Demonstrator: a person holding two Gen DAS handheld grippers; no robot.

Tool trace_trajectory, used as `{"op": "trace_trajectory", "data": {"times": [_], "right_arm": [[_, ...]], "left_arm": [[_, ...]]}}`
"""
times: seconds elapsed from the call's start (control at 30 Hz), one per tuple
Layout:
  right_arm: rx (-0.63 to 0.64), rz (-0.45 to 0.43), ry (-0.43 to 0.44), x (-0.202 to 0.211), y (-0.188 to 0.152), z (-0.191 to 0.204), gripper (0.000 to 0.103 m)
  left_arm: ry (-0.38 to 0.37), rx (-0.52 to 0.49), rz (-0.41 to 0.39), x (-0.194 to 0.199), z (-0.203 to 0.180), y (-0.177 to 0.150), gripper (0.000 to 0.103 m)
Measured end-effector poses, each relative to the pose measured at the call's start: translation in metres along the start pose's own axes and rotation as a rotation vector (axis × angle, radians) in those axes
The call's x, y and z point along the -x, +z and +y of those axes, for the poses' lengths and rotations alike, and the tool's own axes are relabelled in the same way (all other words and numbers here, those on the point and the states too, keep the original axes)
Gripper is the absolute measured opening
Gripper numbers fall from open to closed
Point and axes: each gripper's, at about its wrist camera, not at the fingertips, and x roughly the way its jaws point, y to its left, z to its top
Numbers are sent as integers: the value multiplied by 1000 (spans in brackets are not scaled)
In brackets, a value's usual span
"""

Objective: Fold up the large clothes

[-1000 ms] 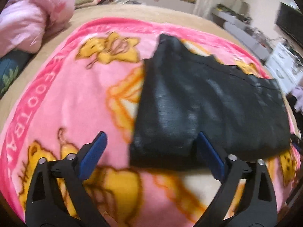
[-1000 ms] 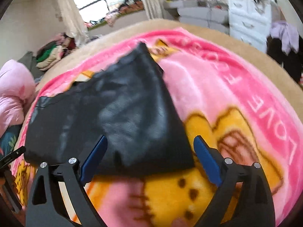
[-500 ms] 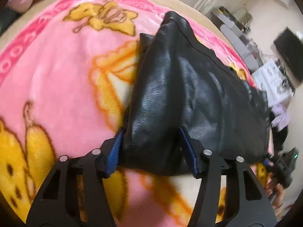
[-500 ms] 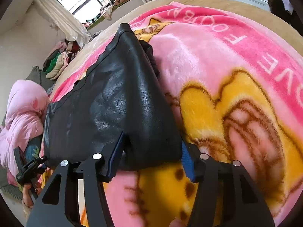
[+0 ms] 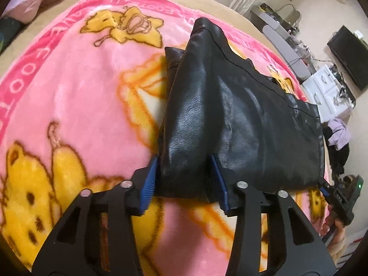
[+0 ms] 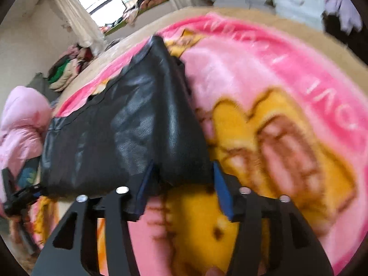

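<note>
Two grippers, each clamped on a near corner of one black leather-look garment. Garment lies folded across the pink cartoon blanket on the bed, filling centre and right of the left wrist view, centre and left of the right wrist view.

Left gripper: blue-padded fingers have just been closing and now pinch a thick fold at lower centre of the frame, pads pressed into the material on both sides. The gripped corner bunches into a raised ridge running toward the upper middle.

Right gripper: fingers about half shut, squeezing the other near corner at lower centre; view is motion-blurred. The right pad sits at the garment's edge, the left one partly buried in the fold.

In the left wrist view, lower right edge, the right gripper and the person's hand show at the far end of the same hem. Pink duvet at the left edge of the right wrist view; white drawers at the right of the left wrist view.
</note>
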Motion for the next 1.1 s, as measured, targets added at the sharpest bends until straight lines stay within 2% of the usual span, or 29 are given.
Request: {"op": "trace_trajectory", "data": {"times": [0.1, 0.17, 0.2, 0.27, 0.37, 0.57, 0.63, 0.73, 0.8, 0.97, 1.03, 1.1], "right_arm": [[126, -116, -58, 20, 1, 29, 55], [228, -154, -52, 26, -1, 58, 59], [267, -159, -39, 26, -3, 70, 59], [322, -129, 20, 17, -7, 97, 59], [331, -47, 111, -5, -14, 128, 59], [423, 34, 154, -41, -33, 190, 59], [446, 62, 144, -52, -40, 203, 58], [472, 108, 78, -70, -48, 212, 58], [468, 124, 73, -78, -52, 208, 57], [479, 130, 71, -81, -56, 205, 57], [478, 152, 81, -80, -50, 207, 57], [427, 150, 139, -73, -32, 204, 54]], "left_arm": [[3, 3, -8, 1, 1, 1, 56], [13, 0, -9, -1, 1, 4, 70], [20, -9, -7, -3, 0, 8, 70], [25, -12, -2, -8, -1, 11, 74], [23, -10, 12, -16, -1, 17, 79], [11, -1, 12, -25, 0, 25, 79], [8, 0, 5, -26, 0, 28, 79], [-14, 1, 3, -27, -1, 30, 72], [-27, -1, 1, -29, -2, 31, 68], [-75, 15, -9, -35, -3, 34, 47], [-74, 1, -27, -30, -8, 34, 40], [-73, -29, -62, -19, -15, 35, 32]]}}
